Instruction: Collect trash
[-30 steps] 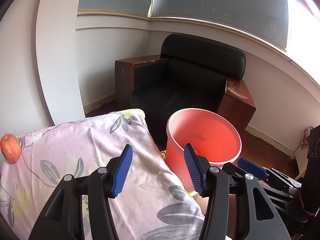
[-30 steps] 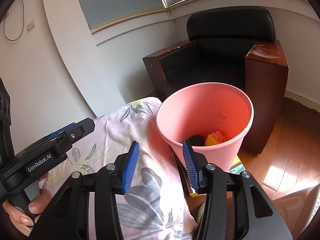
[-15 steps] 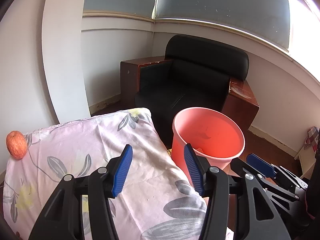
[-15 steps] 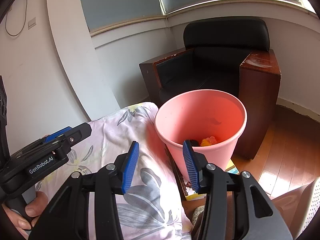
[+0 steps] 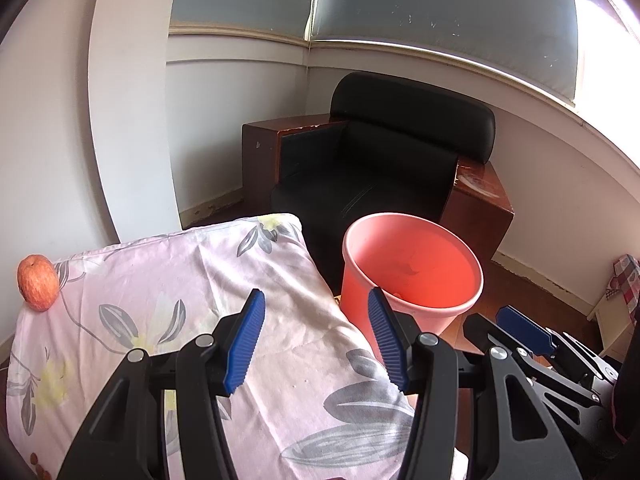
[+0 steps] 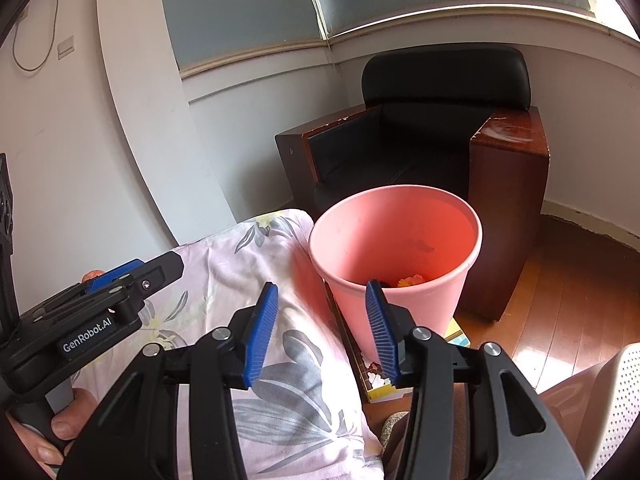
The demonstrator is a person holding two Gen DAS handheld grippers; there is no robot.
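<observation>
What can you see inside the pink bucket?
In the right wrist view, the pink bucket holds small orange-yellow scraps and something dark at the bottom; its near wall hides the rest.

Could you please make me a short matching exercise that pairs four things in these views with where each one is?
Things:
1. apple
2. bucket
3. armchair
4. left tool

Places:
A. in the room's corner, under the windows
B. at the far left edge of the floral sheet
C. on the floor between sheet and armchair
D. above the sheet, open and empty

Pairs: 1-B, 2-C, 3-A, 4-D
</observation>
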